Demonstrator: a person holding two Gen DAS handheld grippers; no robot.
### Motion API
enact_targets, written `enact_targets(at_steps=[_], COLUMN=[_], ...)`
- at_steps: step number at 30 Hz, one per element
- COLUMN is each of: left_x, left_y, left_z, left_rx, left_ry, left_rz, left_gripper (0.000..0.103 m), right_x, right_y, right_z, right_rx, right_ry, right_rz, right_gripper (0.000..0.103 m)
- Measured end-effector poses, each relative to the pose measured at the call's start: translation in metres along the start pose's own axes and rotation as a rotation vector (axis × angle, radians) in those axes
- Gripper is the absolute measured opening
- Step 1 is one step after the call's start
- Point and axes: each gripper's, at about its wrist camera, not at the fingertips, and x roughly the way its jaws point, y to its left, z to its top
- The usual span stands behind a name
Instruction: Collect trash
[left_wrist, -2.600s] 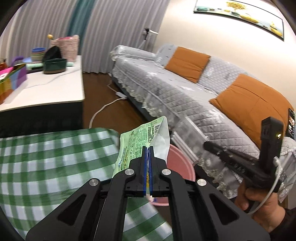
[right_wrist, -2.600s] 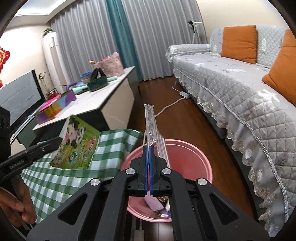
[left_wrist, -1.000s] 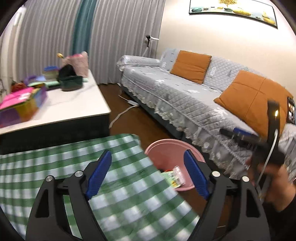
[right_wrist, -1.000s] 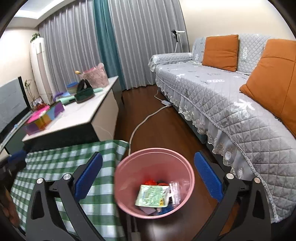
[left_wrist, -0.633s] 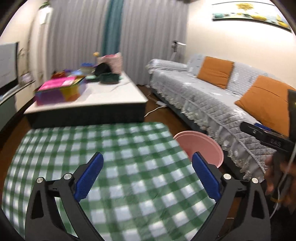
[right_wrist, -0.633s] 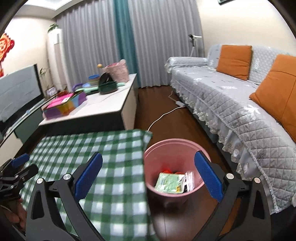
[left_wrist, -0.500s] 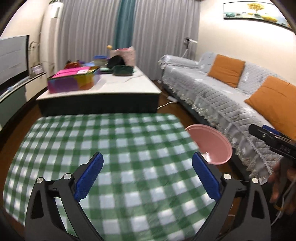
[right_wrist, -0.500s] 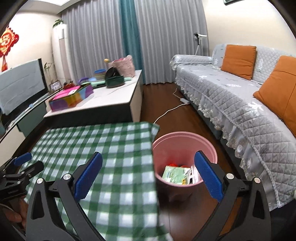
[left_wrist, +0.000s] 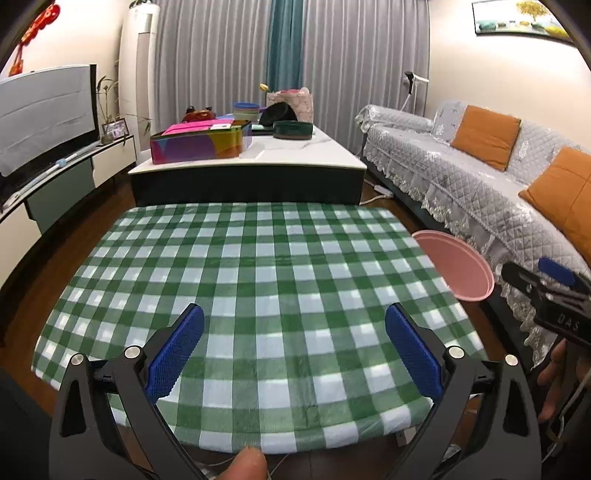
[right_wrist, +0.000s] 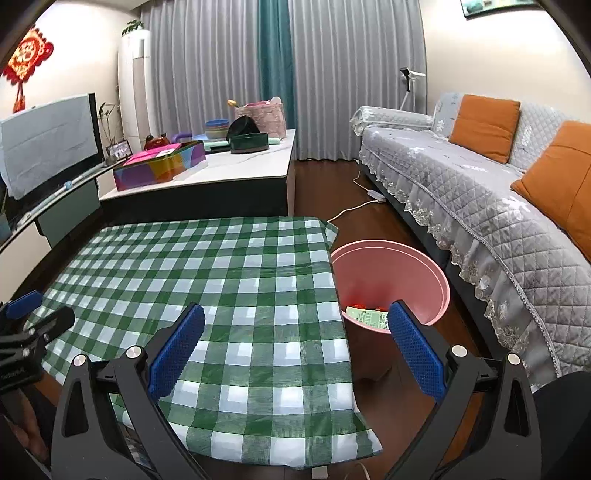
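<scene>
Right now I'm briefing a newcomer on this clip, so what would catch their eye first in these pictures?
The green-and-white checked tablecloth fills the middle of both views, with nothing lying on it. Off its right edge on the floor stands the pink trash bin, with a green wrapper inside. Both the left gripper and the right gripper hang open over the near edge, blue-padded fingers wide apart.
</scene>
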Motion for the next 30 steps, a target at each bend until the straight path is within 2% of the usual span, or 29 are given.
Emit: enact_targets(at_steps=[7, 30], left_x=[0.017, 0.021], left_y=[-0.010, -0.011], left_z=[-0.009, -0.011], left_rx=[0.016, -0.016], left_ry=[0.037, 0.034], left_rz=[0.027, 0.012], left_gripper=[0.095, 0.095], right_x=[0.010, 0.015], right_y=[0.001, 0.003], right_z=[-0.001, -0.002], right_rx=[0.008, 0.004], right_ry=[0.012, 0.023], right_rz=[-0.026, -0.045], right_gripper=[0.098, 0.098])
